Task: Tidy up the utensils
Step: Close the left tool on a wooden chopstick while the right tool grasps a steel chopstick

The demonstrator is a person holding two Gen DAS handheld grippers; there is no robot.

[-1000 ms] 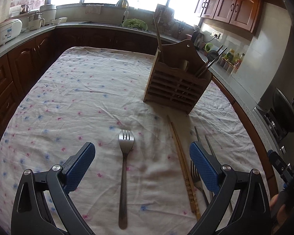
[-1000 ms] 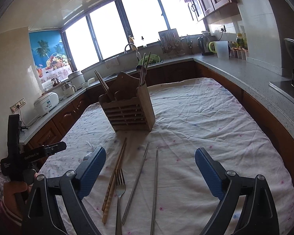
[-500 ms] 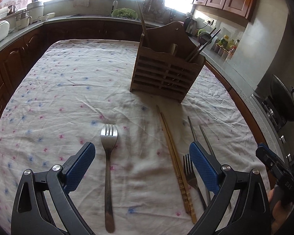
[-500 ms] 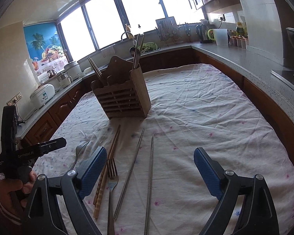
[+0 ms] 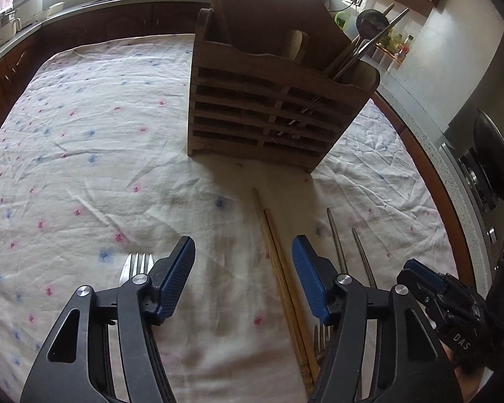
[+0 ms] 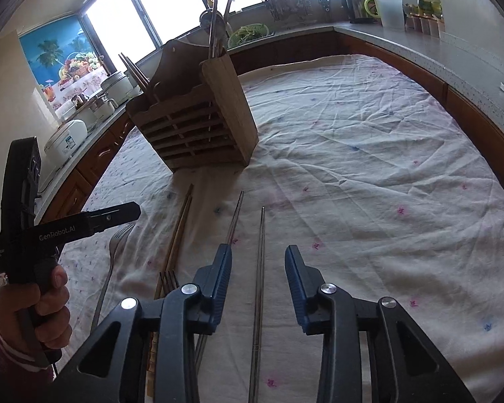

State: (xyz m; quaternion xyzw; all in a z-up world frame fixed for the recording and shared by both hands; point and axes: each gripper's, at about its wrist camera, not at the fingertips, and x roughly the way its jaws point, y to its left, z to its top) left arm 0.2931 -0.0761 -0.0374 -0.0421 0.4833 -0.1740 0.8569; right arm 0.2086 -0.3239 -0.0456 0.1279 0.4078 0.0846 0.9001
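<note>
Right wrist view: on the cloth-covered bench (image 6: 369,141) the wooden holder (image 6: 191,121) stands beyond loose utensils. Right tool (image 6: 258,278) closes around, not yet pinching, a steel chopstick (image 6: 259,268); left tool (image 5: 243,278) closes empty. Next: grip, then lift towards the holder.

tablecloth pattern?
Off-white tablecloth scattered with small pink and blue flower prints; clearest in the left wrist view.

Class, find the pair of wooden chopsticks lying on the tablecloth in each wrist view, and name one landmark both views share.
Left wrist: wooden chopsticks right of centre, between the blue pads.
Right wrist: left of centre, beside the metal chopsticks.
Shared landmark: slatted wooden utensil holder.
</note>
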